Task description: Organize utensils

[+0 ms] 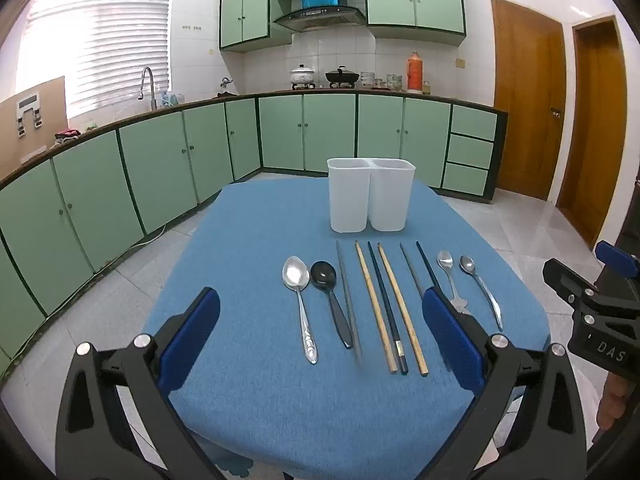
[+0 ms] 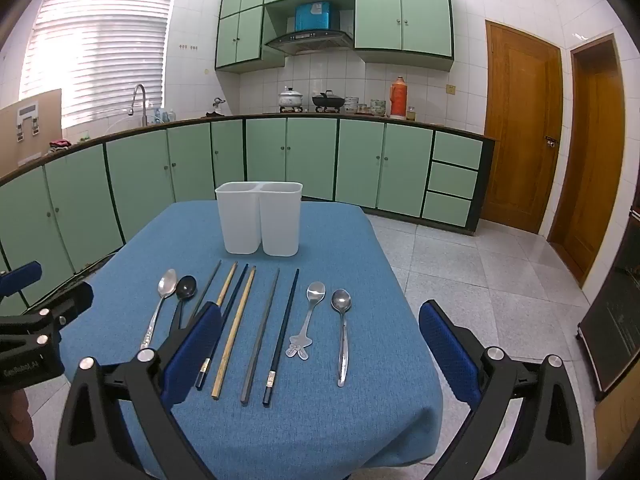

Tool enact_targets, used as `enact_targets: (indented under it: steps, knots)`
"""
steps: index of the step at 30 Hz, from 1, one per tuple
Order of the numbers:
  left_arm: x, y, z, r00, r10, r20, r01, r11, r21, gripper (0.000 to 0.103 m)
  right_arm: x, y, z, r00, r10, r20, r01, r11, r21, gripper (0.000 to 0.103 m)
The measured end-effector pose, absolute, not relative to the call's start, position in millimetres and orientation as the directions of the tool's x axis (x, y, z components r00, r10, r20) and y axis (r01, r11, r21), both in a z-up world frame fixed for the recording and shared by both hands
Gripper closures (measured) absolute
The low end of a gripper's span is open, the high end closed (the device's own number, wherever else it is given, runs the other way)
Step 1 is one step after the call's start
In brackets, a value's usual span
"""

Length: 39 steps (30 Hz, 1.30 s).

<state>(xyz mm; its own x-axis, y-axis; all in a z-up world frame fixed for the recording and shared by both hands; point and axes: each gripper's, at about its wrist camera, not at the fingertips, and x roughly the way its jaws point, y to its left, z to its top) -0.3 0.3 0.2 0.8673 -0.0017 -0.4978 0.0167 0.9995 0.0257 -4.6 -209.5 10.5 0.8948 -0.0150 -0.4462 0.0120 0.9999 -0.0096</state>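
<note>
Landmark: white two-compartment utensil holder [image 1: 371,196] [image 2: 260,218], upright on the blue tablecloth [image 1: 248,280] [image 2: 360,400]; both compartments look empty, though their floors are hidden.
Utensil row: lies flat on the cloth on the near side of the holder, apart from it; none is in a compartment yet.
Row order, left wrist view: large steel spoon [image 1: 300,304]; black spoon [image 1: 330,296]; grey chopstick [image 1: 347,296]; two wooden chopsticks [image 1: 376,308]; dark chopsticks [image 1: 386,308]; two small steel spoons [image 1: 480,292] at the far right end.
Long axis: every piece runs roughly toward the holder; spoon bowls lie at the holder end, handles at the near end; chopsticks fan slightly.
Left gripper [image 1: 322,332]: jaws spread wide, nothing between the pads; hovers above the near end of the row, tilted downward; spoons and chopsticks lie straight ahead of it.
Right gripper [image 2: 320,344]: jaws spread wide, empty; hovers over the row's right half.
Nearer hand: judged left for the large spoon and black spoon; right for the small spoons [image 2: 342,332].
Coming move, judged: descend on one handle with the jaws set across its long axis; thin flat stock may slip.
</note>
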Motion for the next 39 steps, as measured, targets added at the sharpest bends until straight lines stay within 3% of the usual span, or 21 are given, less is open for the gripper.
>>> enact_targets:
  steps: [39]
  knots:
    - [-0.6,0.8,0.2,0.870,-0.001,-0.492,0.016,1.000,0.026,0.005,-5.1,-210.6,12.2,0.895,-0.014,-0.445,0.012,1.000,-0.008,0.006]
